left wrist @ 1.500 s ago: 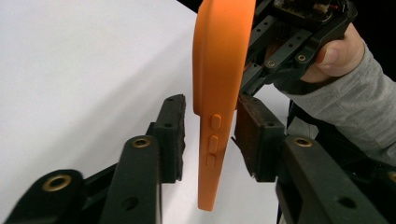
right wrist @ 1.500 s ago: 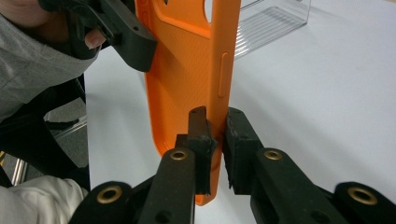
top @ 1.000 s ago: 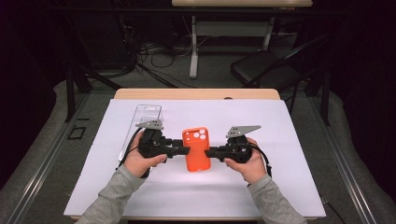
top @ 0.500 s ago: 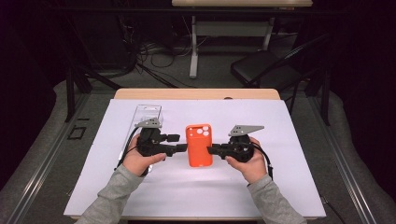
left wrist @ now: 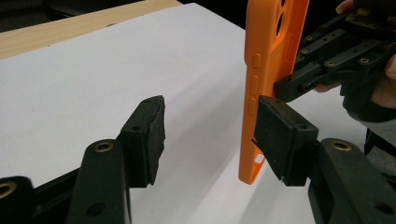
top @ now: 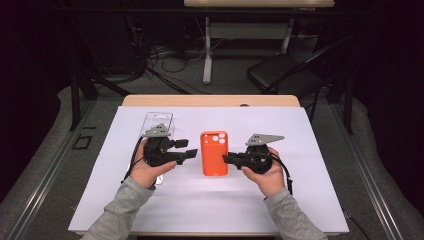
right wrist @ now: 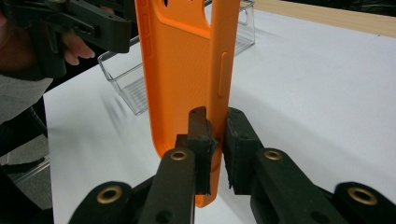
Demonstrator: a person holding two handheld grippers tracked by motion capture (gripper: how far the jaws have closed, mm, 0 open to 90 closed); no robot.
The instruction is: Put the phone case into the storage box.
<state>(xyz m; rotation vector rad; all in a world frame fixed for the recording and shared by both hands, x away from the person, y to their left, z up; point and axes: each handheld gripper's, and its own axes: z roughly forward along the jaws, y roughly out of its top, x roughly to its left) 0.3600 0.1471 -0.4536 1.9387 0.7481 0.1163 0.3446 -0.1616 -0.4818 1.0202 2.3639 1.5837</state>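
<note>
A: What have I got in hand here?

B: The right gripper (right wrist: pixel 215 135) is clamped on the side wall of the orange silicone phone case (top: pixel 214 152), one jaw inside the shell and one outside. The case sits between the two grippers over the white surface (top: pixel 310 200); from above I can't tell whether it rests on it or hangs just clear.

A: And my left gripper (left wrist: pixel 212 135)?

B: Its jaws have just been opening and then easing back a little. They stand apart, with one pad just beside the button edge of the case, and I can't tell whether it touches; nothing is pinched between them.

A: How will the case behave?

B: I'd judge it light and soft. It's an empty shell, so the thin walls should flex and twist under a one-sided grip. The matte skin looks grippy rather than slippery, and not fragile.

A: Where do I take hold, then?

B: On the opposite long wall, across from the right gripper, clear of the camera cut-out, so it stays flat. The clear plastic tray (top: pixel 159 120) lies behind my left hand.
</note>
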